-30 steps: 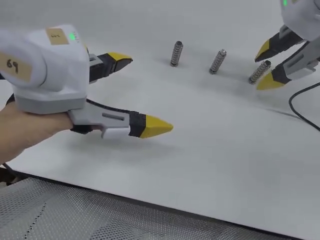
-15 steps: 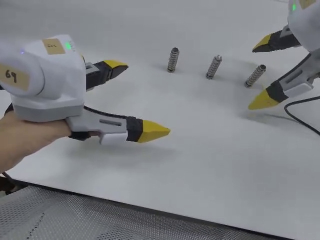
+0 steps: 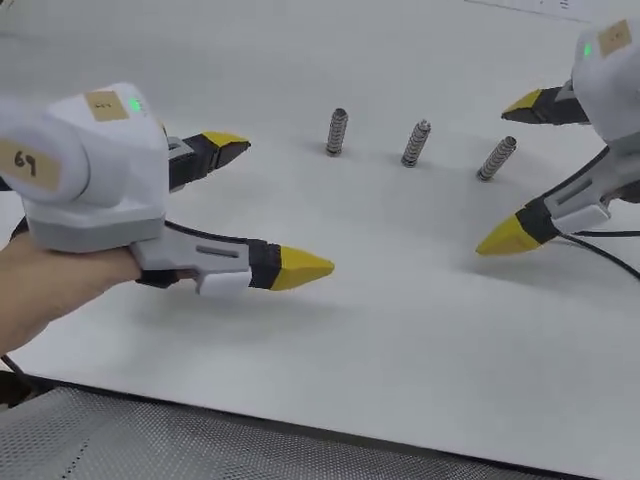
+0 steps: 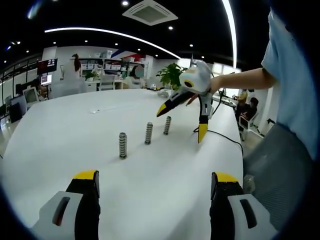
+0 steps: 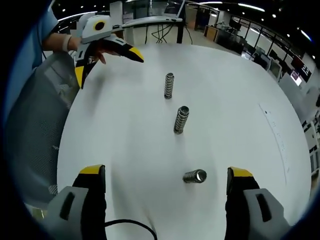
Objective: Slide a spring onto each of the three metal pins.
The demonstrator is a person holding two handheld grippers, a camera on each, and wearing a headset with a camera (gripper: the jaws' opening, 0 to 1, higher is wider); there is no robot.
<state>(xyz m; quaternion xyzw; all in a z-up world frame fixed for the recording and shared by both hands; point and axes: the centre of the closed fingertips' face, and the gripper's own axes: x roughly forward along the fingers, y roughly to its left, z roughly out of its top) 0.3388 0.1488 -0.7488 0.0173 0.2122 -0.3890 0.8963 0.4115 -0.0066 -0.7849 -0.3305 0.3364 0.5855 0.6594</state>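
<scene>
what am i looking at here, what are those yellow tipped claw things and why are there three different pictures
No robot here: a person holds a hand-held gripper in each hand. The full-frame picture comes from a headset camera looking down at the white table; the two round ones come from cameras riding on each gripper. The left gripper and the right gripper are both open and hold nothing. On the table three springs stand upright in a row, apart from both grippers.

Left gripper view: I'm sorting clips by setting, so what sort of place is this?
Probably an open-plan office or lab: a ceiling air vent with strip lights, a monitor at the back, a potted plant, and the large white table in front.
</scene>
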